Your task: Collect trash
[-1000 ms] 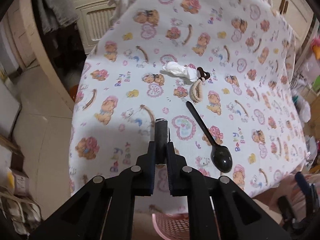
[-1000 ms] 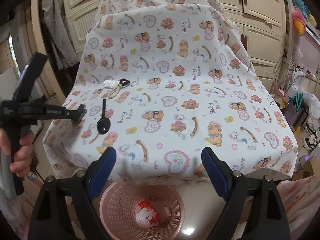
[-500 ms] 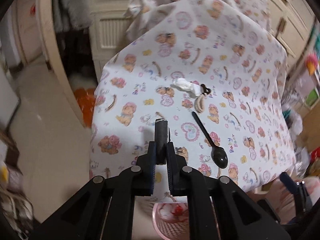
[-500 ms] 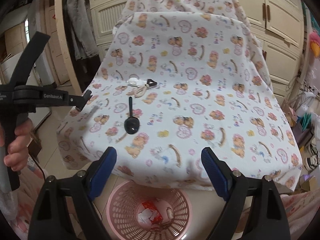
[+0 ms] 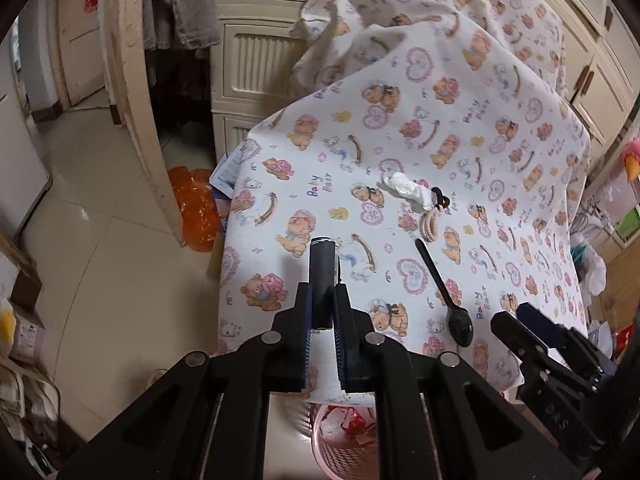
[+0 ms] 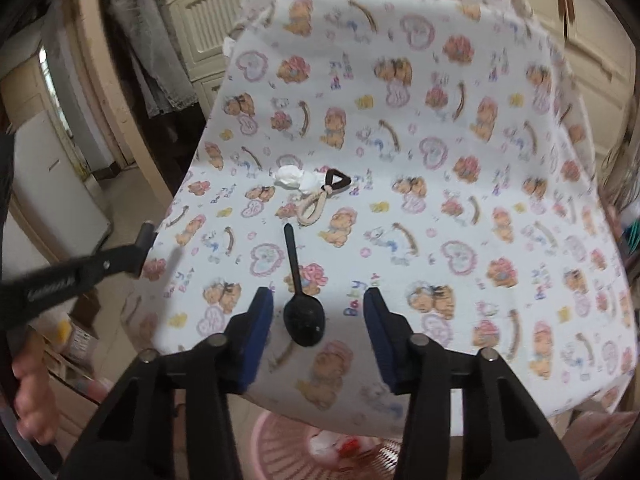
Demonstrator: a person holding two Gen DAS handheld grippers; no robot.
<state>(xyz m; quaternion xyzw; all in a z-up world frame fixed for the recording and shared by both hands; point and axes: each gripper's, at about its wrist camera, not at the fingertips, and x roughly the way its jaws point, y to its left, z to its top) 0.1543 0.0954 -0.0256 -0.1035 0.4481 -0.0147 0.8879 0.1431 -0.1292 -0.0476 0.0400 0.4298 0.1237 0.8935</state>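
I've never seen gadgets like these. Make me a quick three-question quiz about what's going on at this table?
1. True or false: the left gripper is clamped on a dark cylinder.
2. What lies between the open fingers of the right gripper? A) crumpled tissue B) black spoon C) hair tie
3. Fill in: under the table's near edge stands a pink ____ with trash in it.

Key:
1. True; its jaws are shut on it.
2. B, the black spoon; the crumpled tissue and hair tie lie farther back.
3. Basket.
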